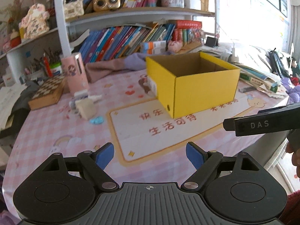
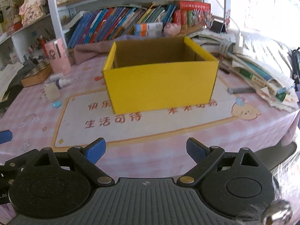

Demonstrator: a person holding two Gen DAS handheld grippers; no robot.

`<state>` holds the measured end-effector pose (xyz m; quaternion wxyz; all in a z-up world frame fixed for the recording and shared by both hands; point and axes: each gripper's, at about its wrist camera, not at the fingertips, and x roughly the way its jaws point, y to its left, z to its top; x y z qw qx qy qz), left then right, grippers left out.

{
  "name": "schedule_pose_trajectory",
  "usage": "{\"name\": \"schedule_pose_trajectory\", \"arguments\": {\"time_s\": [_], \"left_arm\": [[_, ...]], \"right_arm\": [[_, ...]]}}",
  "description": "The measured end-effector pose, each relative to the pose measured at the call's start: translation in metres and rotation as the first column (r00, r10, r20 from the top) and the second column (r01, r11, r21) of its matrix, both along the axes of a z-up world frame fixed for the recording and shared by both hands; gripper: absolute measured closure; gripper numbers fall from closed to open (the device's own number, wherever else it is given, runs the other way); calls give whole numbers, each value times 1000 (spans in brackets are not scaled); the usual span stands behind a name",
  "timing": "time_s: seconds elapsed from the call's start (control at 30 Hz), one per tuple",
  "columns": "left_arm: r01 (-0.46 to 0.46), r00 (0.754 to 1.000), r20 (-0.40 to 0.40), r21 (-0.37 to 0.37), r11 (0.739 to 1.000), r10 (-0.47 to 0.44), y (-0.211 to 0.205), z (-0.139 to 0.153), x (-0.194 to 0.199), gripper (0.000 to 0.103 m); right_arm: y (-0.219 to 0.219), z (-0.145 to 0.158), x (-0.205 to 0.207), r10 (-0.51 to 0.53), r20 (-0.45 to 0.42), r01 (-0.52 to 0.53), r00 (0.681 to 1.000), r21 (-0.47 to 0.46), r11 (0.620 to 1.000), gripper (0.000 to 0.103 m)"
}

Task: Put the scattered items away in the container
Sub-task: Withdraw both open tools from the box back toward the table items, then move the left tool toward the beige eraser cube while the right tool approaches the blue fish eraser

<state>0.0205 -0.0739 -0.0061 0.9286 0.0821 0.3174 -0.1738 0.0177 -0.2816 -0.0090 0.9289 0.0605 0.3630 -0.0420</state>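
Both grippers, left gripper [image 1: 150, 154] and right gripper [image 2: 146, 151], hang wide open with nothing in them, over the pink worktop [image 1: 46, 131]. Yellow box [image 2: 159, 86] sits mid-worktop, and small scattered items [image 1: 86, 106] lie off to its left.

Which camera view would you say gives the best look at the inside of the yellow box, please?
The right wrist view: the yellow box sits nearly centred there, and its open top shows the brown back wall. No items are visible inside, though the floor is hidden. The left wrist view shows the box corner-on and off to the right, revealing less of the interior.
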Motion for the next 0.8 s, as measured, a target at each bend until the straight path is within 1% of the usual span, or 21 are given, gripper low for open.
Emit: {"name": "schedule_pose_trajectory", "arguments": {"time_s": [0.17,0.5,0.8], "left_arm": [[-34,999,-22,-8,999,33,14,-3,-1,16],[-86,996,-7,-17,996,86,36,0,-6,15],[-151,989,-10,-22,988,150,59,0,-9,15]], "right_arm": [[14,-2,0,39,-18,-39,999,-5,999,10],[40,0,6,117,-28,-118,993,-16,993,10],[69,0,11,198,-36,-199,980,-27,980,10]]}}
